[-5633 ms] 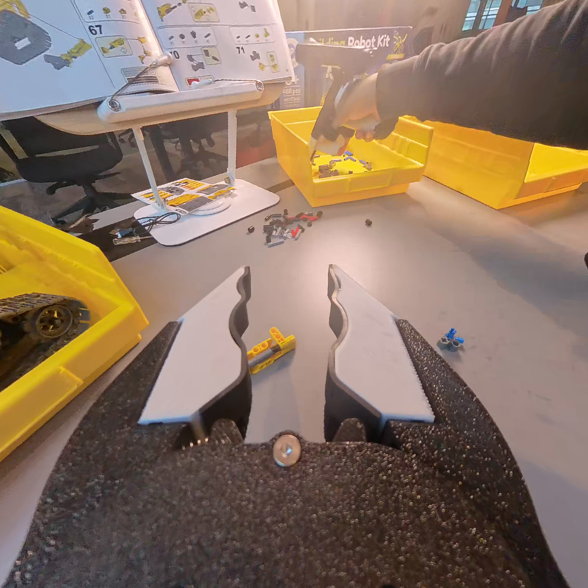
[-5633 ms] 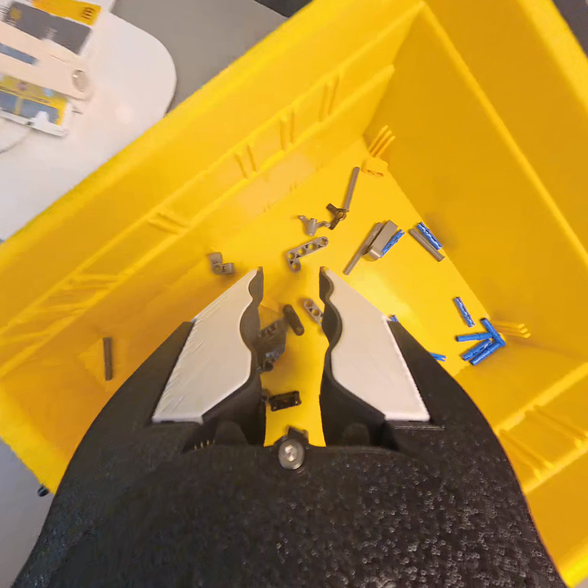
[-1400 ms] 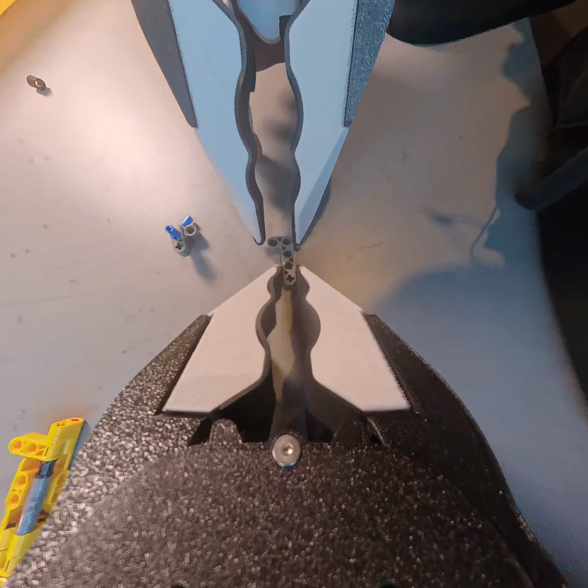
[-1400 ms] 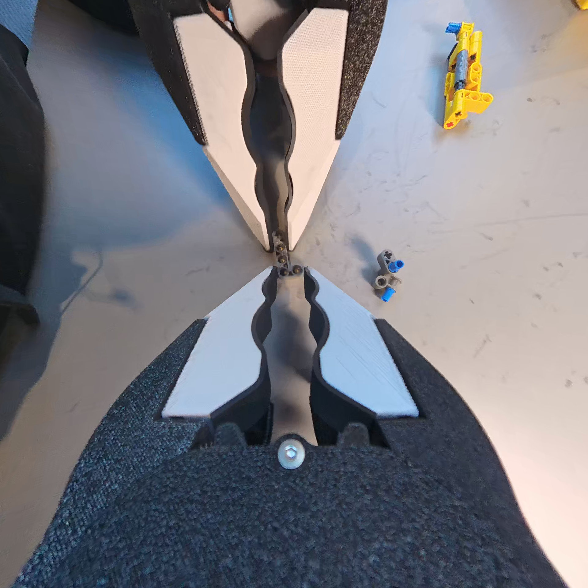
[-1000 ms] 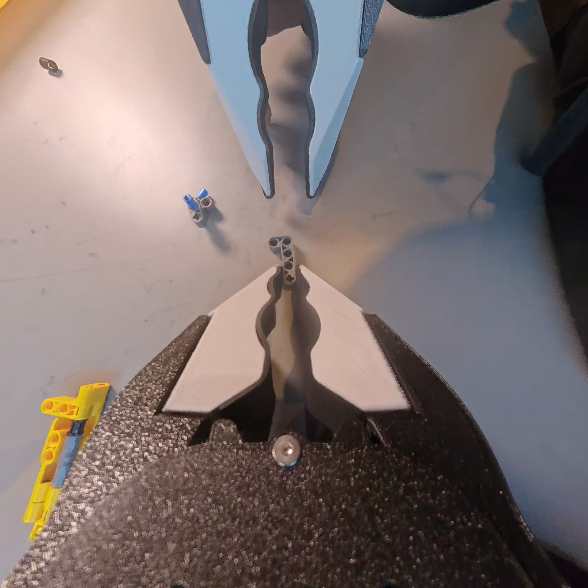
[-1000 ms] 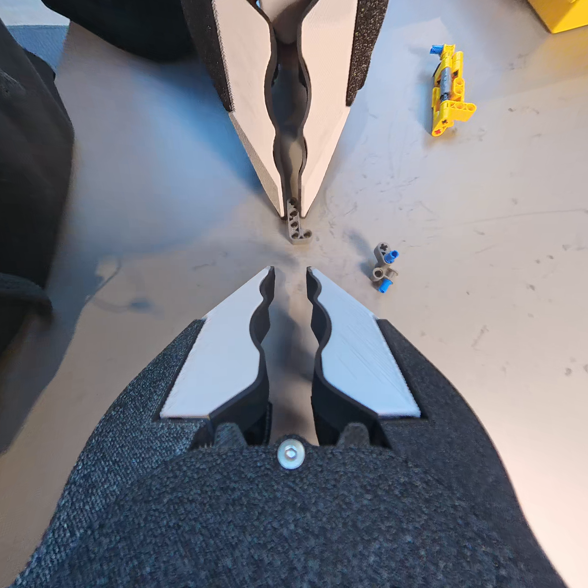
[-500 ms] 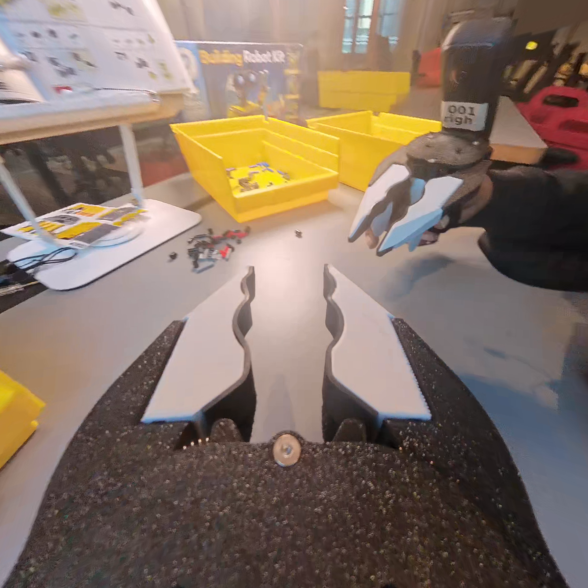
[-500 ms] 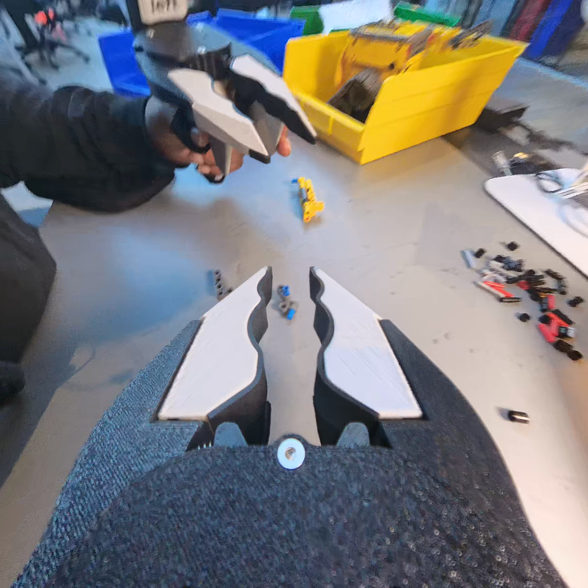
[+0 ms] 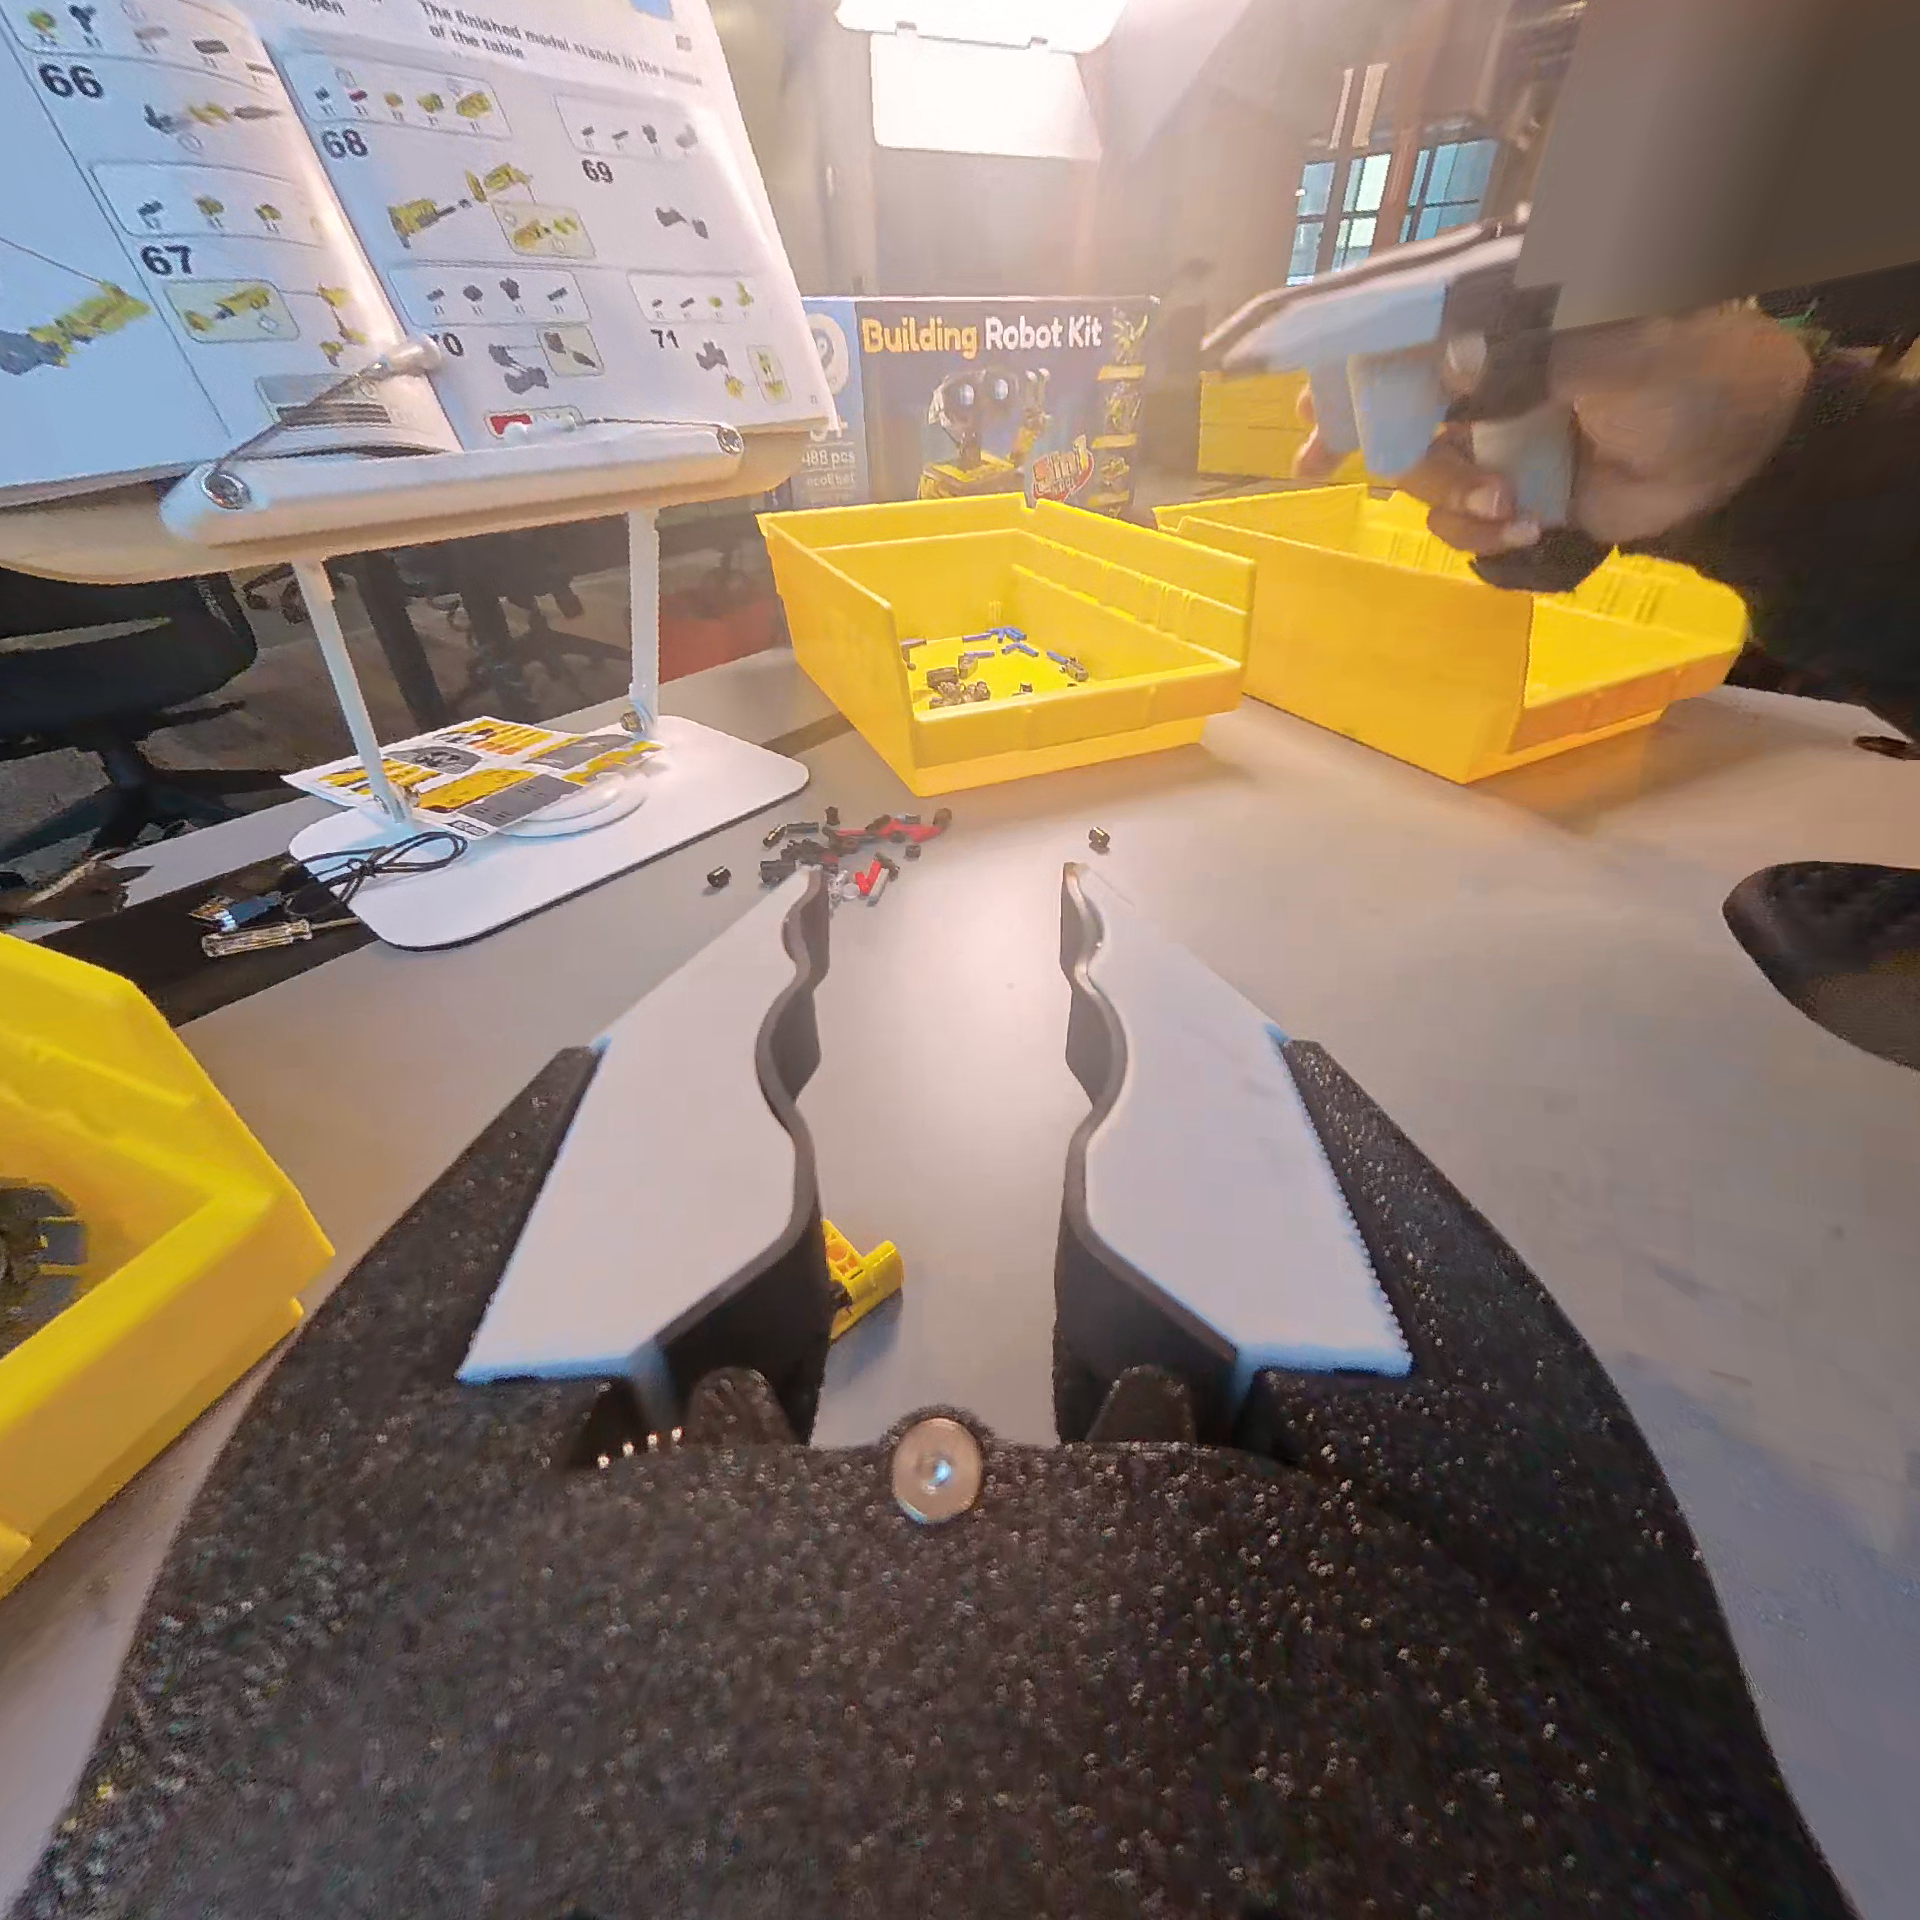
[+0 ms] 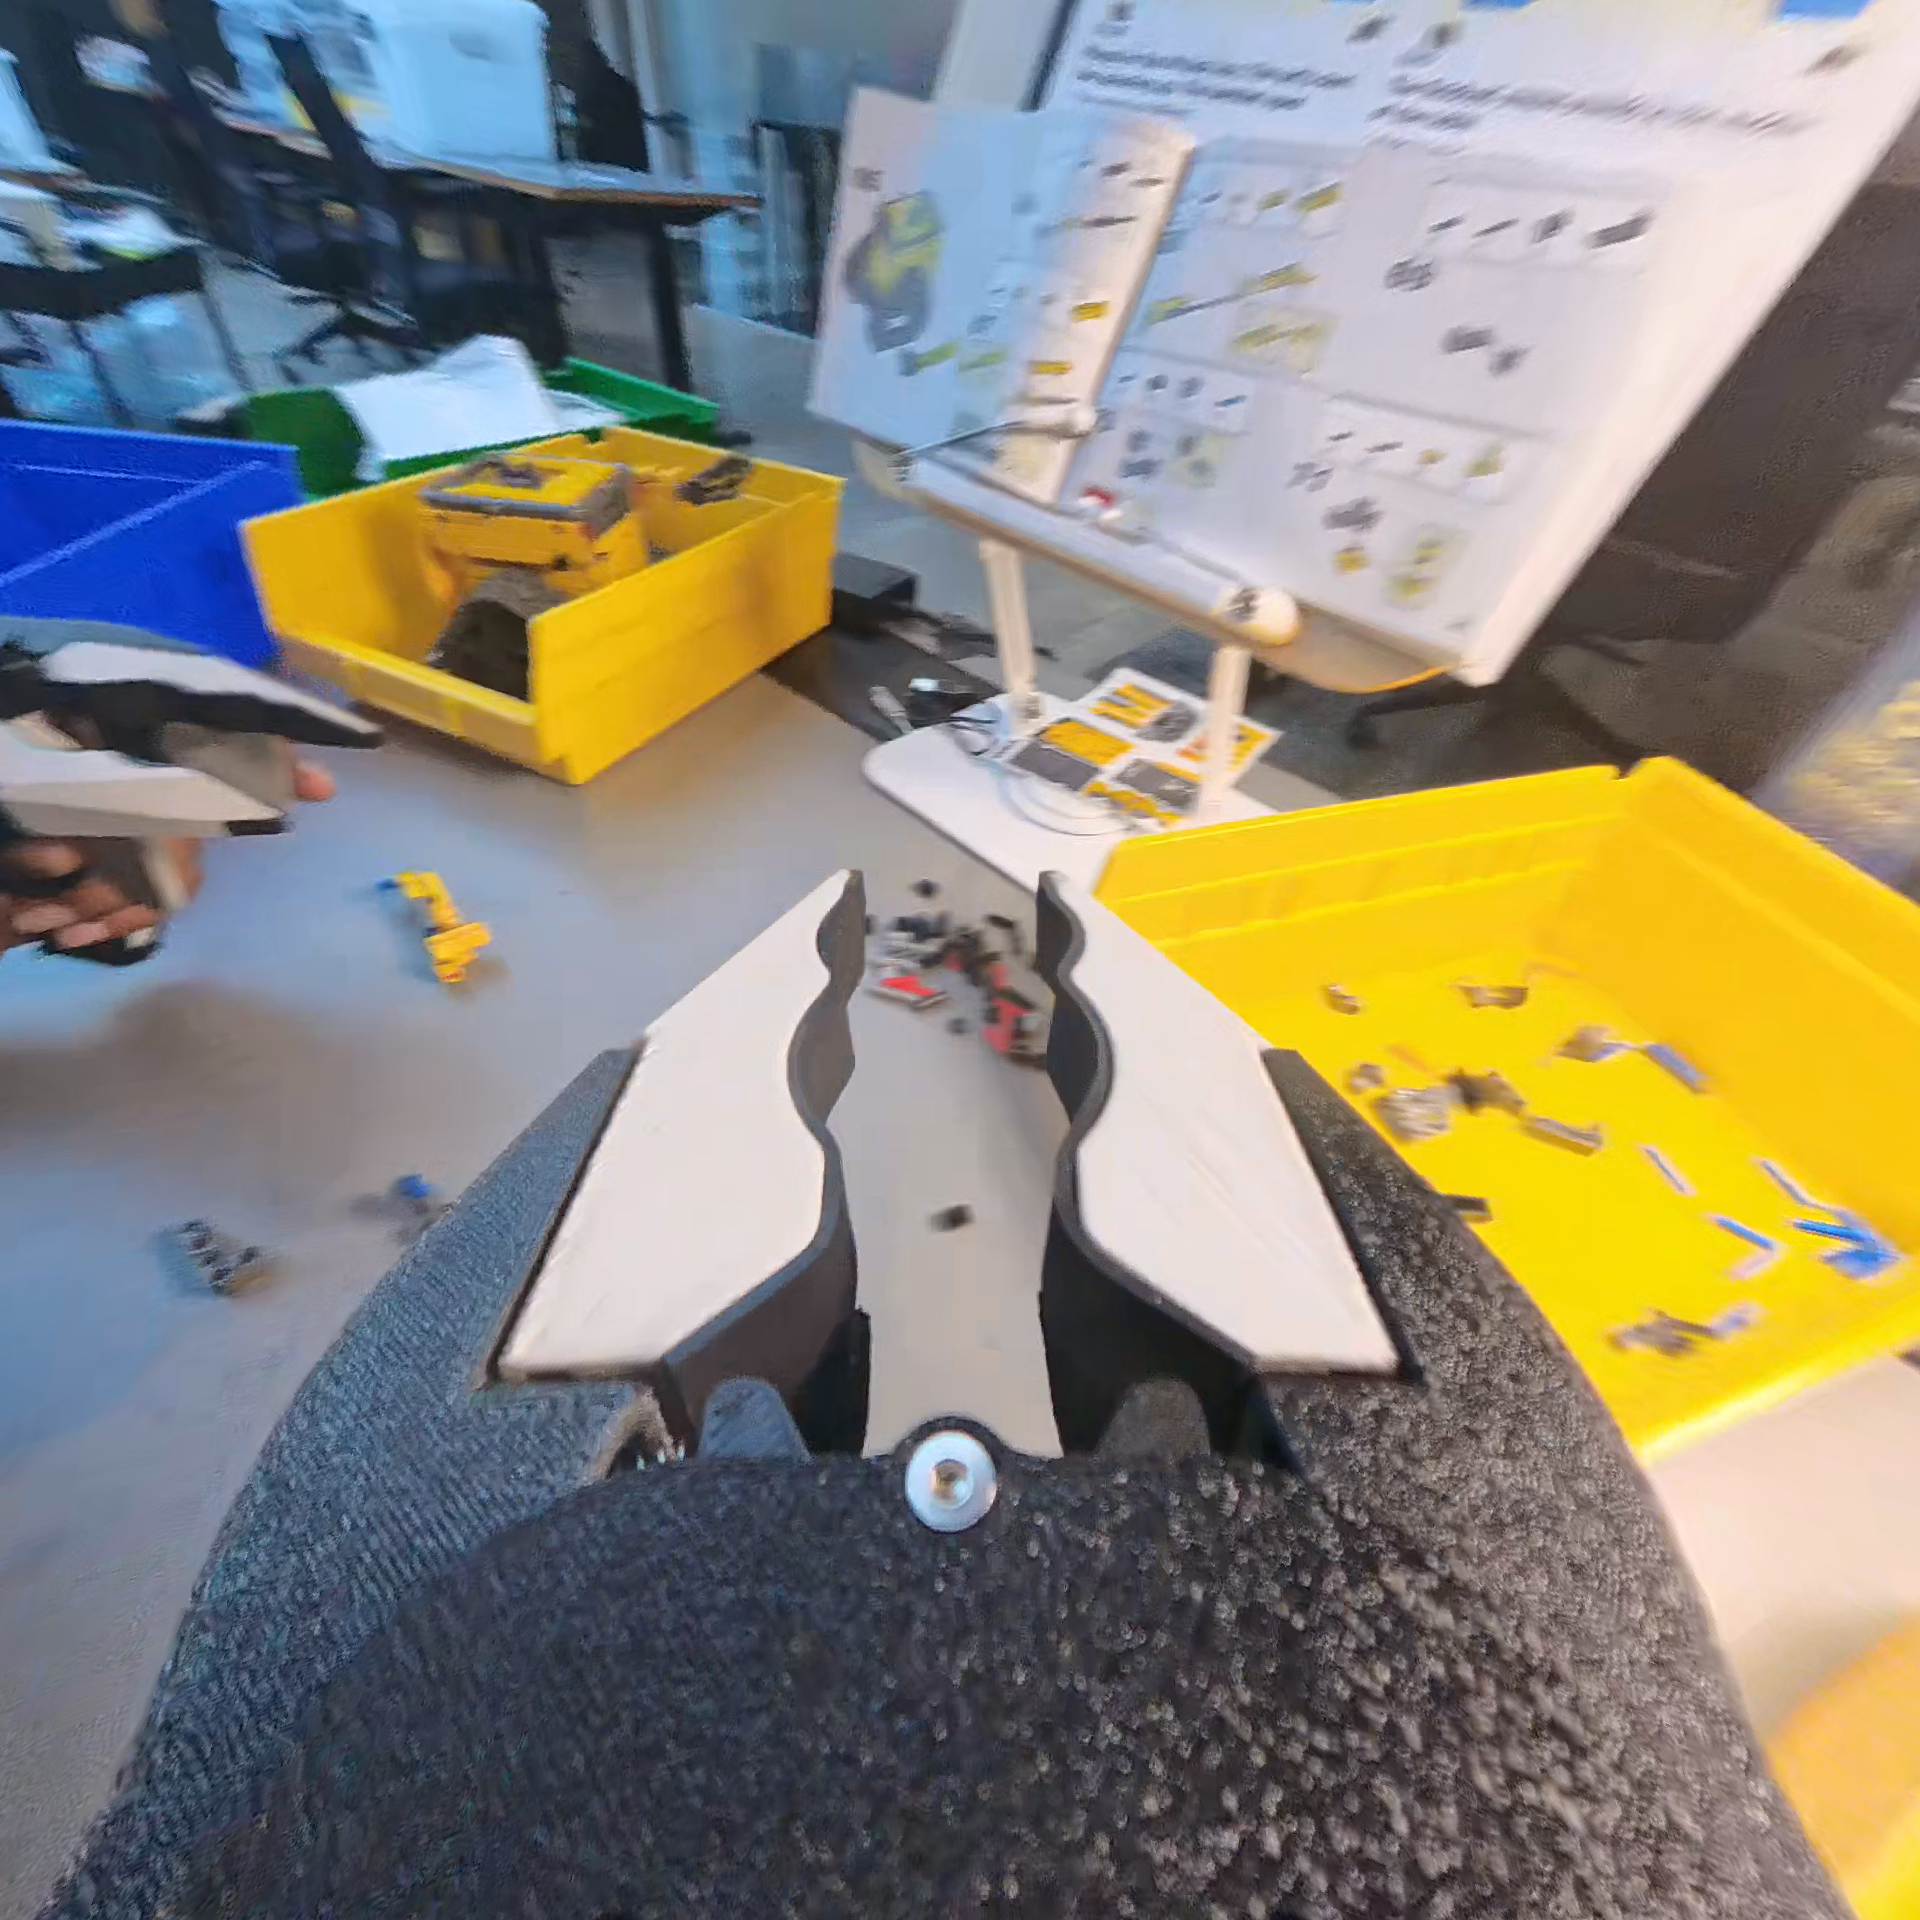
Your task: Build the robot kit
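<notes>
Both my tongs hang empty over a gray table strewn with small building-kit parts.

Left wrist view: my left gripper (image 9: pixel 943 883) stands with its jaws apart, holding nothing, a yellow part (image 9: pixel 860 1270) lying on the table (image 9: pixel 1455 1039) just under its left finger; a pile of small black and red pieces (image 9: pixel 852 842) lies ahead, before a yellow bin (image 9: pixel 1039 717) and a manual on a white stand (image 9: pixel 447 457). Right wrist view: my right gripper (image 10: pixel 948 899), jaws apart and empty, points at the same pile, a bin of gray and blue parts (image 10: pixel 1558 1091) to its right. I judge the risk to be in blur and clutter: closing low, I could scatter loose pieces or pinch two at once.
</notes>
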### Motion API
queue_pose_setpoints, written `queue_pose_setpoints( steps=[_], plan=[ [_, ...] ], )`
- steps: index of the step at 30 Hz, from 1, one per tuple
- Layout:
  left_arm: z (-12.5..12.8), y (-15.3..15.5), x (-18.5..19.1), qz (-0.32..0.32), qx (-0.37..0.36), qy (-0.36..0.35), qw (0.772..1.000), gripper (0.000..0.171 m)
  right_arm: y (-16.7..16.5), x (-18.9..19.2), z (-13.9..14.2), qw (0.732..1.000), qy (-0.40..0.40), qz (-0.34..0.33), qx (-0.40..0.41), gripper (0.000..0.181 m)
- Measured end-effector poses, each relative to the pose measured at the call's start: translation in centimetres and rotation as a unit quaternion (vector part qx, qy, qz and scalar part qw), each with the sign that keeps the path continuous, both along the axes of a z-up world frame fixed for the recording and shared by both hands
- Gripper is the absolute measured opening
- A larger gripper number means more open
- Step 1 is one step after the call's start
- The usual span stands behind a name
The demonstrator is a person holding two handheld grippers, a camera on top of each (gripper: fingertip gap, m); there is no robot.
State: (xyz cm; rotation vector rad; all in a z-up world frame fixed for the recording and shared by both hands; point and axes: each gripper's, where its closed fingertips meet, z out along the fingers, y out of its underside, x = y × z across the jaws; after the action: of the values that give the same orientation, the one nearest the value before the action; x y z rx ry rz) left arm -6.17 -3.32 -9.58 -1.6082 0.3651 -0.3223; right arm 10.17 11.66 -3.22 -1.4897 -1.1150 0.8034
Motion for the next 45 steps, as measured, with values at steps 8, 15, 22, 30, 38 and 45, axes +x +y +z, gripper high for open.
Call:
queue_pose_setpoints(
  steps=[8, 15, 22, 30, 38, 45],
  plan=[
    [0.3, -0.2, 0.0, -0.001, -0.003, -0.013, 1.000, 0.043, 16.8, 2.8, 1.7, 0.984, -0.131, -0.112, -0.042, 0.024],
    [-0.4, -0.3, 1.0, -0.006, -0.005, 0.026, 1.000, 0.042, 27.1, 0.4, -8.4, 0.935, -0.266, -0.158, -0.174, 0.024],
    [-1.2, -0.1, 1.3, -0.014, -0.013, 0.032, 0.999, 0.040, 25.0, -2.4, -14.6, 0.902, -0.365, -0.058, -0.224, 0.025],
    [-1.6, 0.1, 1.2, -0.015, -0.021, 0.028, 0.999, 0.040, 21.4, -1.8, -17.0, 0.860, -0.455, 0.013, -0.230, 0.025],
    [-2.0, 0.1, 1.5, -0.020, -0.026, 0.033, 0.999, 0.039, 19.0, -2.8, -15.6, 0.871, -0.427, 0.088, -0.224, 0.003],
    [-2.1, 0.2, 1.7, -0.026, -0.031, 0.031, 0.999, 0.039, 20.5, 1.6, -14.6, 0.827, -0.527, 0.059, -0.185, 0.018]
  ],
)
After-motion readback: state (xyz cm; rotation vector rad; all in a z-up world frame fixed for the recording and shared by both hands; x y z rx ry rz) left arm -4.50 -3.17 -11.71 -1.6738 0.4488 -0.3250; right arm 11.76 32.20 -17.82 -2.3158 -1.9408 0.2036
